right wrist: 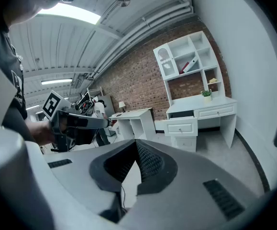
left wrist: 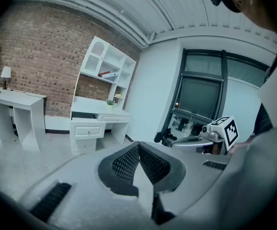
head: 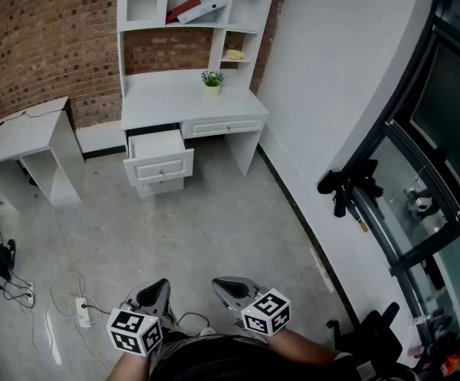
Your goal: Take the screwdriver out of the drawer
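Closest in, the left gripper (head: 156, 290) and the right gripper (head: 231, 289) are hovering low by the person's body, each with its jaws pressed together at the tips and gripping nothing. By the look of it, the approach is the step in hand, and the next move is calling for a walk across the floor (head: 214, 221) to the white desk (head: 166, 101), where one drawer (head: 160, 155) is standing pulled out. No screwdriver is showing from here; if it is lying inside that drawer, it is sitting well apart from both pairs of jaws.

White desk (head: 183, 104) — potted plant (head: 212, 81) on top, drawer (head: 160, 154) open.
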`<state>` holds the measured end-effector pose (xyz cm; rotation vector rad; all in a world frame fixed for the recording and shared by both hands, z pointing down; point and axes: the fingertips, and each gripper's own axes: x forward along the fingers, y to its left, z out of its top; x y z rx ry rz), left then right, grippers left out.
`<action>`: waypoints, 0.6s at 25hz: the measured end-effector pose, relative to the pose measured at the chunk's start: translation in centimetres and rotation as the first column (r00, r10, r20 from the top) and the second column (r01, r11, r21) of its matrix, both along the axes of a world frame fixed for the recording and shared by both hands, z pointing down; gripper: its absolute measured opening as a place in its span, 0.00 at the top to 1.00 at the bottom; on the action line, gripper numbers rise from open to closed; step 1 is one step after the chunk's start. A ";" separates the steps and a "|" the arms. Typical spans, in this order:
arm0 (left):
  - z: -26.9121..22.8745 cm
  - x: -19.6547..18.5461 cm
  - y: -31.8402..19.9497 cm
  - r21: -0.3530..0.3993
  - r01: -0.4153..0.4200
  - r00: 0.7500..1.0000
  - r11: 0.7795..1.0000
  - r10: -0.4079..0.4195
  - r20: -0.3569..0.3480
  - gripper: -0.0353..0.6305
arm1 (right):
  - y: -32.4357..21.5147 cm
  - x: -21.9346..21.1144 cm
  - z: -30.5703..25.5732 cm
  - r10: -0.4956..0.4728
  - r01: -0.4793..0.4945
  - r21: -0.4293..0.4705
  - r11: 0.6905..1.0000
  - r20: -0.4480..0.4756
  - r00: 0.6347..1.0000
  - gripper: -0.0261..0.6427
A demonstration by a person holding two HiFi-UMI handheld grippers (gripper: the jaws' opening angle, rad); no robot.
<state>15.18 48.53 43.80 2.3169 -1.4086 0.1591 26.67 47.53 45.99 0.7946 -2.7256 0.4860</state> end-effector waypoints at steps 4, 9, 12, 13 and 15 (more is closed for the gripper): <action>0.1 -0.4 -0.5 0.000 -0.001 1.000 1.000 0.001 -0.001 0.92 | -0.3 -0.4 0.1 -0.001 0.001 -0.004 1.000 -0.002 1.000 0.95; 0.2 -1.0 -1.3 -0.005 -0.008 1.000 1.000 0.008 0.000 0.92 | -1.0 -1.3 0.3 -0.002 0.002 -0.012 1.000 -0.006 1.000 0.95; 0.6 -1.5 -1.9 -0.014 -0.014 1.000 1.000 0.014 0.000 0.92 | -1.5 -2.0 0.4 -0.002 0.002 -0.019 1.000 0.011 1.000 0.95; 0.7 -1.7 -2.1 -0.018 -0.016 1.000 1.000 0.016 0.001 0.92 | -1.7 -2.2 0.4 -0.002 0.002 -0.022 1.000 0.017 1.000 0.95; 0.8 -2.1 -2.6 -0.026 -0.020 1.000 0.999 0.020 0.000 0.92 | -2.2 -2.8 0.6 0.001 0.000 -0.027 1.000 0.016 1.000 0.95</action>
